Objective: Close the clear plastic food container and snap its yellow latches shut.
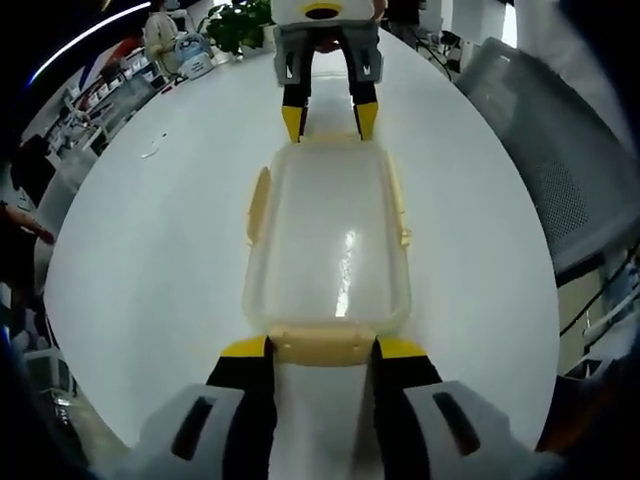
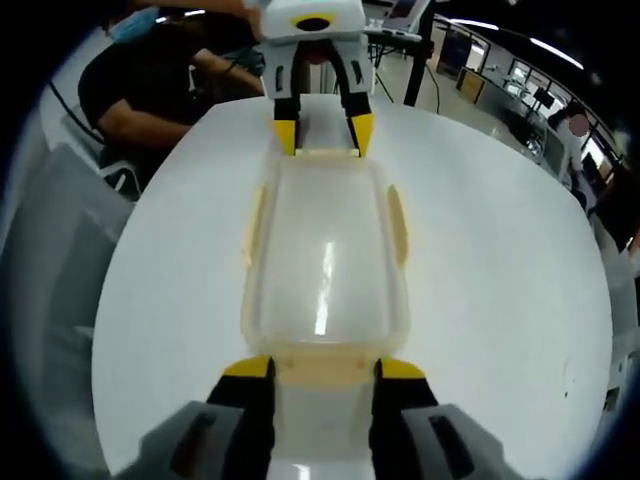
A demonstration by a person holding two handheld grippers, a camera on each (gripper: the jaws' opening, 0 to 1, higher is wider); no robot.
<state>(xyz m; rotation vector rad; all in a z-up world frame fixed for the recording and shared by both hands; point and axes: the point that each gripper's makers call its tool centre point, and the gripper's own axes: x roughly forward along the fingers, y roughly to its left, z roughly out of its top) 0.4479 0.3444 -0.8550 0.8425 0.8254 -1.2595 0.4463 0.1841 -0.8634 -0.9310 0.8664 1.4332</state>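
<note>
A: What is seen of the clear rectangular plastic food container (image 1: 328,252)?

B: It is laid flat on the round white table (image 1: 150,260), with its transparent lid set on top. Nothing can be made out inside; only glare is caught on the lid. The same container (image 2: 325,255) is seen lengthwise from the opposite end in the right gripper view.

A: And the yellow latches?

B: A pale yellow end latch (image 1: 322,343) is framed between the yellow-tipped jaws of the left gripper (image 1: 322,347), which are spread to either side of it, close against its ends. Whether it is being pressed cannot be told. The far end is flanked by the right gripper (image 1: 328,122), whose fingers are likewise held apart at the container's corners. In the right gripper view the arrangement is mirrored: the right gripper (image 2: 324,367) is spread around the near end latch (image 2: 324,368), and the left gripper (image 2: 323,133) is seen at the far end. Long side latches (image 1: 258,205) are seen standing outward from the side walls.

A: What is noted around it?

B: A grey mesh chair back (image 1: 560,150) is placed beside the table, a green potted plant (image 1: 238,24) beyond its far edge. A seated person in dark clothing (image 2: 150,85) is seen behind the table in the right gripper view. The tabletop is smooth and glossy.
</note>
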